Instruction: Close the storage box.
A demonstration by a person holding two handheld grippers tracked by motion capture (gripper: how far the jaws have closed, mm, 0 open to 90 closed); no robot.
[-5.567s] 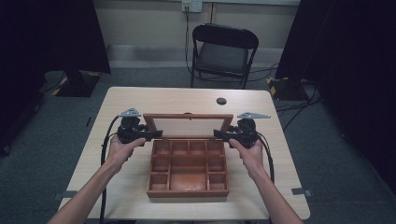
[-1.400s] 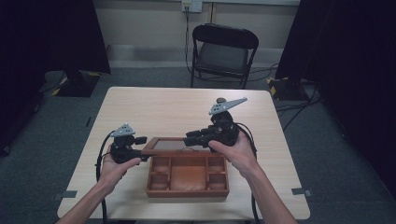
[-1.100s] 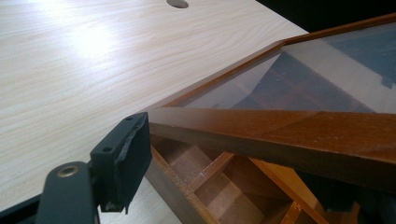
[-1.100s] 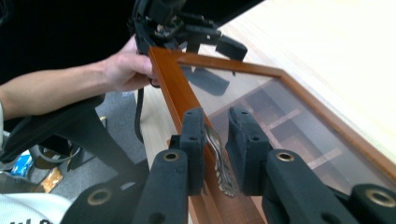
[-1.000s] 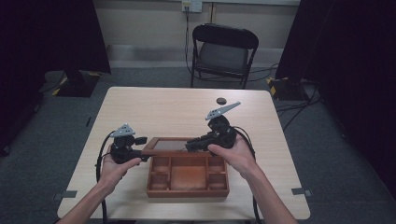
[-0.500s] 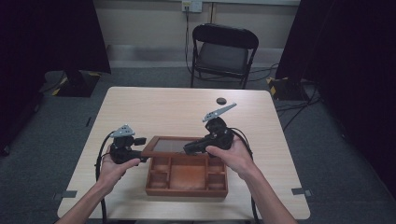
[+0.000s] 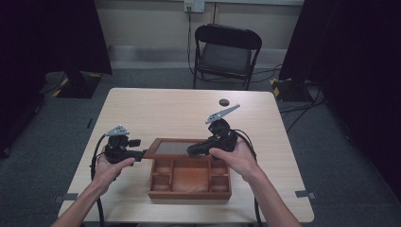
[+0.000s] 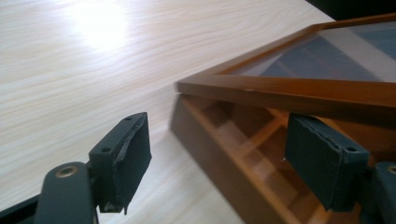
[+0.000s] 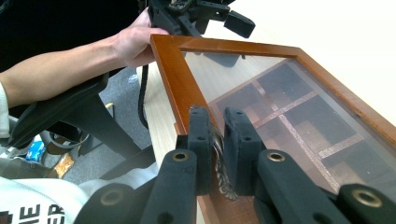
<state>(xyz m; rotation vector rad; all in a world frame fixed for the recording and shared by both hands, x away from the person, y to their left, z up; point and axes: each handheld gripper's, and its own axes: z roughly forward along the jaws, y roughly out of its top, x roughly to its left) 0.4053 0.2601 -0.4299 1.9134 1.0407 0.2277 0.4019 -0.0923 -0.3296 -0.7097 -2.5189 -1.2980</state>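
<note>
1. The wooden box (image 7: 190, 177) sits on the table (image 7: 189, 109) near the person's edge, its glass-paned lid (image 7: 172, 148) partly lowered over the compartments – closing the lid looks like the step in hand
2. The right gripper (image 9: 215, 130) is clamped on a small metal knob (image 9: 218, 161) at the lid's frame, jaws pressed close on either side of it
3. The left gripper (image 8: 233, 154) has its jaws spread wide, holding nothing, just beside the box's left corner with the lid's edge above
4. Next move, as I judge it – lower the lid slowly by the knob until the frame meets the box rim, keeping the left jaws out of the closing gap
</note>
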